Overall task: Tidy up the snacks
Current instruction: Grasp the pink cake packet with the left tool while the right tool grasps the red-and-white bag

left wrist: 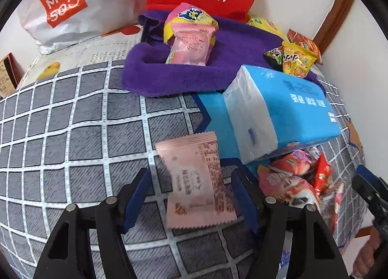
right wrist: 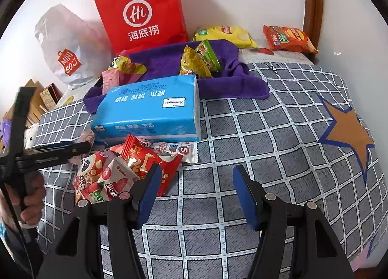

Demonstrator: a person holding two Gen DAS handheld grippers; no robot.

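Note:
A pale pink snack packet (left wrist: 196,182) lies flat on the grey checked cloth (left wrist: 72,133). My left gripper (left wrist: 190,174) stands open over it, one blue pad on each side and neither pressing on it. A pile of red and white snack packets (right wrist: 121,172) lies just left of my right gripper (right wrist: 196,172), which is open with only cloth between its fingers. Behind, a purple towel (left wrist: 194,77) holds a pink and yellow packet (left wrist: 189,36) and green and yellow packets (right wrist: 198,60). In the right wrist view my left gripper (right wrist: 48,153) shows at the left edge, held by a hand.
A blue tissue pack (right wrist: 150,109) lies between the snack pile and the towel. A red paper bag (right wrist: 143,12) and a white plastic bag (right wrist: 68,56) stand at the wall. Yellow (right wrist: 225,34) and orange (right wrist: 288,39) crisp bags lie at the back right. Boxes (left wrist: 7,73) stand far left.

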